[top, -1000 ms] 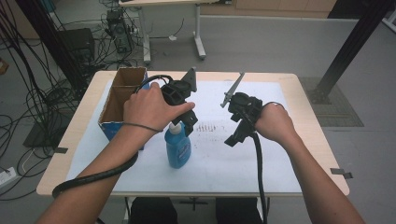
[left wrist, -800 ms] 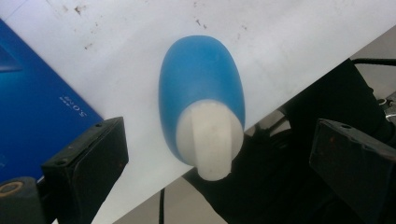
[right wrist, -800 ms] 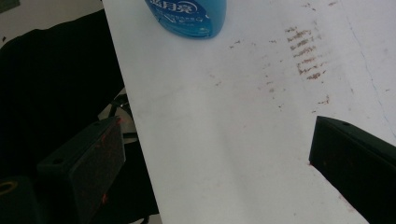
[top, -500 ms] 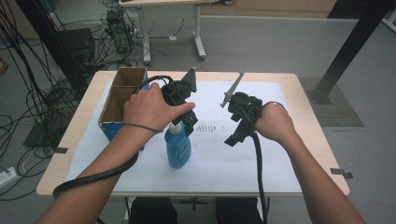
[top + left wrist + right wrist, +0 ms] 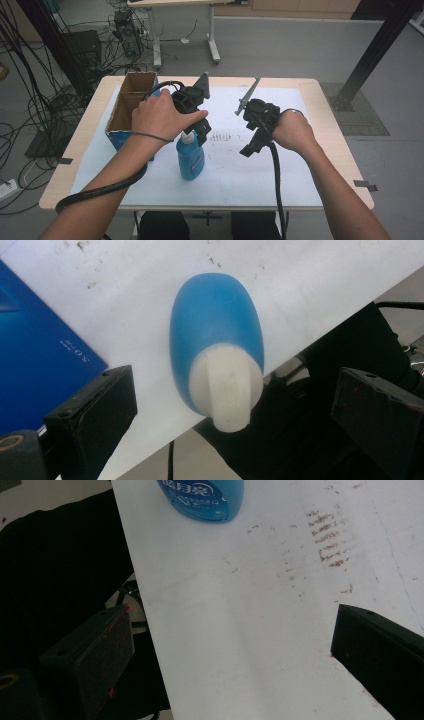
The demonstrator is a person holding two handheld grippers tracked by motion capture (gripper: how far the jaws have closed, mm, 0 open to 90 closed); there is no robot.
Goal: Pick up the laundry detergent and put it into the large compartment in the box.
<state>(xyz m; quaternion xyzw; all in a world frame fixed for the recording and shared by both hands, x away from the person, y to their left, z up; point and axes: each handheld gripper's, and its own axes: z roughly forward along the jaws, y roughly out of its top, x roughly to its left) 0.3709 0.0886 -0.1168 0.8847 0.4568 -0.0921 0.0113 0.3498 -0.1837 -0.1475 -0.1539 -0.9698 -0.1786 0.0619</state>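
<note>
A blue bottle (image 5: 190, 161) with a white cap (image 5: 227, 387) stands upright on the white sheet (image 5: 240, 175), left of the table's middle. My left gripper (image 5: 196, 135) hangs straight over it and points down. In the left gripper view this gripper (image 5: 235, 400) is open, one jaw on each side of the cap and both clear of it. To the right, my right gripper (image 5: 251, 146) is held above the sheet, tilted down. It is open (image 5: 230, 645) with nothing between its jaws. The bottle's base (image 5: 205, 497) shows at the top of the right gripper view.
An open cardboard box (image 5: 127, 102) with a blue side (image 5: 35, 355) stands at the table's left, close to the bottle. Reddish-brown smudges (image 5: 330, 540) mark the sheet between the grippers. The table's near edge (image 5: 200, 209) lies just below the bottle.
</note>
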